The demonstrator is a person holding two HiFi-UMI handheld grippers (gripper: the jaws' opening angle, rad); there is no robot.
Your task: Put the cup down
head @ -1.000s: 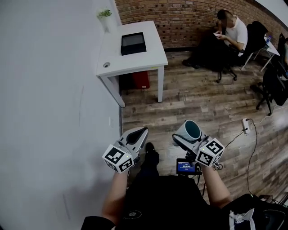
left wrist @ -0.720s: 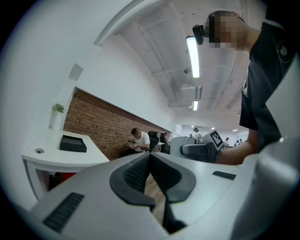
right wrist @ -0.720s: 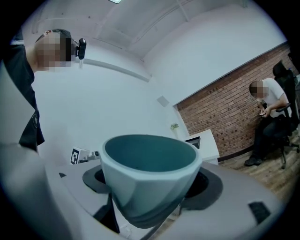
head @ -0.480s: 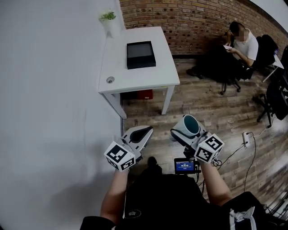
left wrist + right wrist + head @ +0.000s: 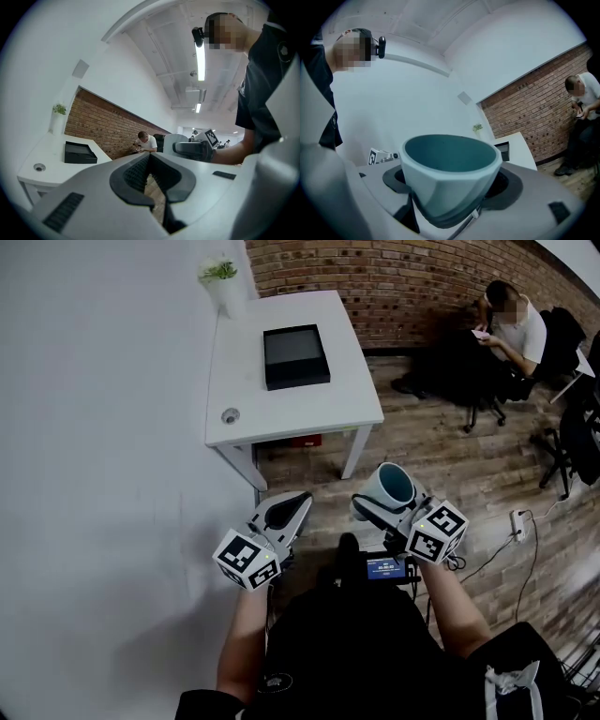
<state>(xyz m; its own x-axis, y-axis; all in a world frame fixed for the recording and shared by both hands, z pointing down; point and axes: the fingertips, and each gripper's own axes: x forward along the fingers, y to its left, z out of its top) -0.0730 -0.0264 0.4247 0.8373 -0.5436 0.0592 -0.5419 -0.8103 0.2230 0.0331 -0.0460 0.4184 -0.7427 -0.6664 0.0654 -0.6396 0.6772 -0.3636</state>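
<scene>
A pale cup (image 5: 392, 486) with a teal inside sits tilted between the jaws of my right gripper (image 5: 382, 504), which is shut on its lower body. In the right gripper view the cup (image 5: 450, 168) fills the middle, mouth up, pinched from both sides by the right gripper (image 5: 450, 199). My left gripper (image 5: 289, 509) hangs beside it at the same height, jaws shut with nothing in them. In the left gripper view the left gripper (image 5: 149, 159) has its dark pads meeting at the tip. Both are held over the wooden floor, short of the white table (image 5: 347, 399).
On the table lie a black box (image 5: 295, 355), a small round object (image 5: 231, 415) and a potted plant (image 5: 220, 276) at the far corner. A white wall runs along the left. A person (image 5: 514, 322) sits by the brick wall. A power strip (image 5: 518, 519) lies at right.
The table has come nearer and lower in the head view. Both grippers keep their height and spacing; the cup stays held in the right one.
</scene>
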